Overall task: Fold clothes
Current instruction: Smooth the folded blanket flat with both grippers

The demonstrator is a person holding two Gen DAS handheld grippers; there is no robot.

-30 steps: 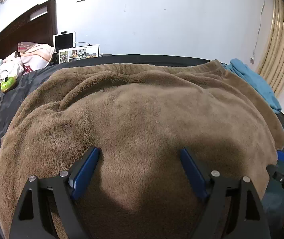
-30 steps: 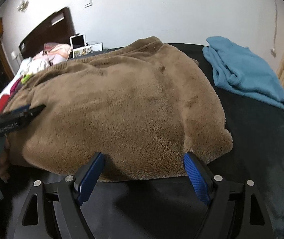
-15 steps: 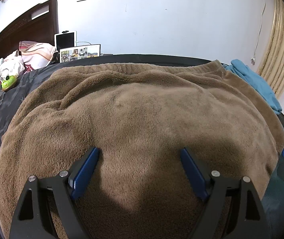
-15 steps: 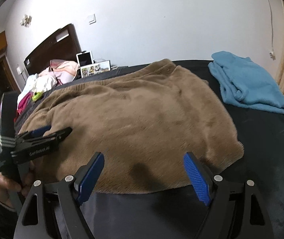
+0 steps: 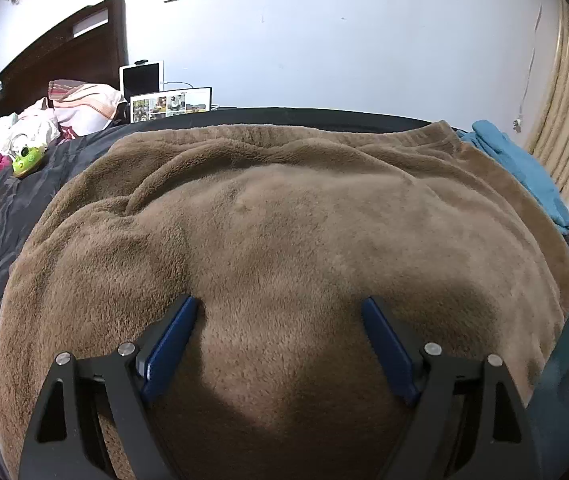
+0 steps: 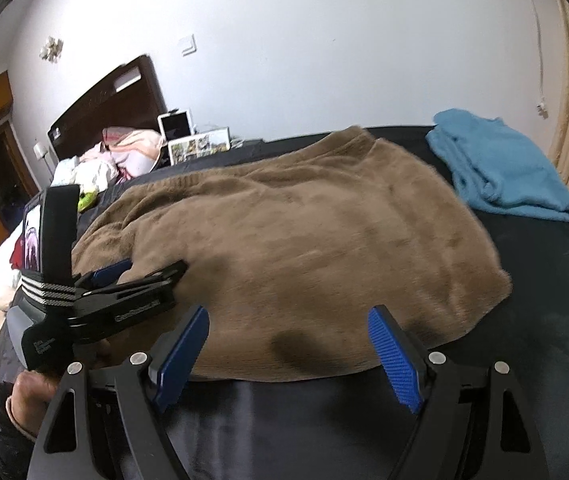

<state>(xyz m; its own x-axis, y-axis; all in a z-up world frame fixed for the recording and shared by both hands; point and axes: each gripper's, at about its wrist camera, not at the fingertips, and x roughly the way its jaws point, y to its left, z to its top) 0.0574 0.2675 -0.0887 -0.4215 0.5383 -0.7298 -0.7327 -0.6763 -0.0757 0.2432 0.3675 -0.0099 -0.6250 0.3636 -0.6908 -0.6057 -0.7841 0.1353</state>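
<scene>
The brown fleece (image 5: 284, 220) is spread flat over the dark bed (image 6: 544, 320), and it looks thick, soft and floppy, so it's probably best taken by a corner or the near hem rather than mid-panel. The left gripper (image 5: 280, 308) is parked right on top of it, jaws spread wide with nothing pinched. The right gripper (image 6: 288, 320) is held just off the near edge, also released and empty.
</scene>
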